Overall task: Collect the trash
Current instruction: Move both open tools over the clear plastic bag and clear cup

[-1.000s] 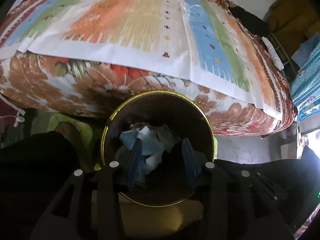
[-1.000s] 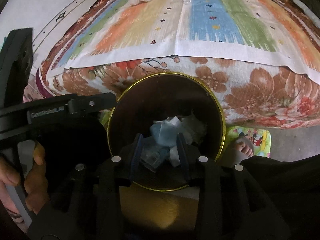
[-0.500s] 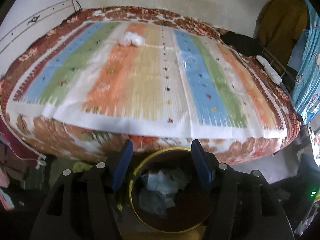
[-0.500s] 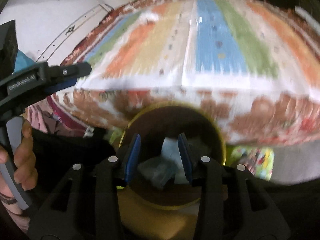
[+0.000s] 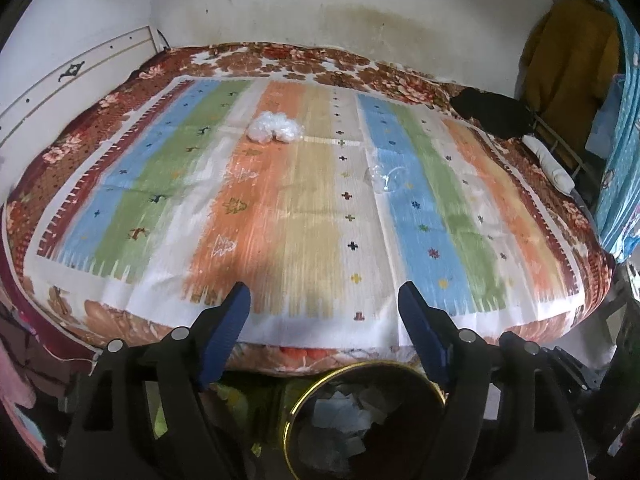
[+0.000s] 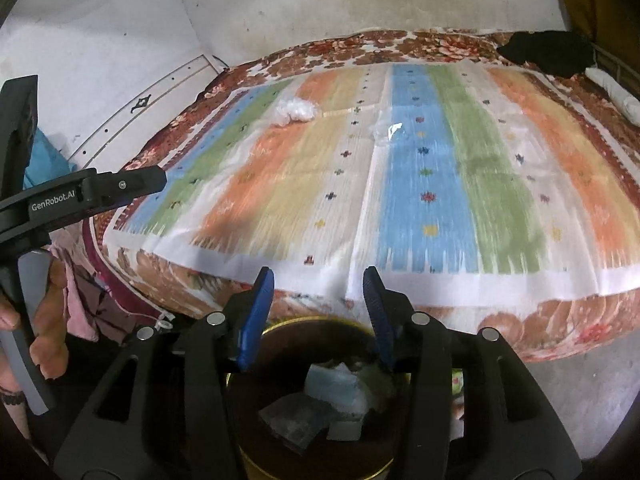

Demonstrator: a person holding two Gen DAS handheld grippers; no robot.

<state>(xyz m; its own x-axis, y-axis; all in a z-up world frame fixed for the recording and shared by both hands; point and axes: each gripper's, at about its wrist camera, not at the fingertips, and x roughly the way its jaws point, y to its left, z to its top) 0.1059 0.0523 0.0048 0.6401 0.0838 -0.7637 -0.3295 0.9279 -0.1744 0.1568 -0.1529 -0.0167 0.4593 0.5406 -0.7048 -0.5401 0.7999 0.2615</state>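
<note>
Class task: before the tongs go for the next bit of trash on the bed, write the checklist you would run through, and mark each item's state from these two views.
1. Left tongs empty and open: ok.
2. Right tongs empty and open: ok.
3. White wad in view on the bed, unblocked: ok.
4. Clear plastic in view on the bed: ok.
5. Bin has room left: cannot tell.
6. Both pieces within reach: cannot tell.
</note>
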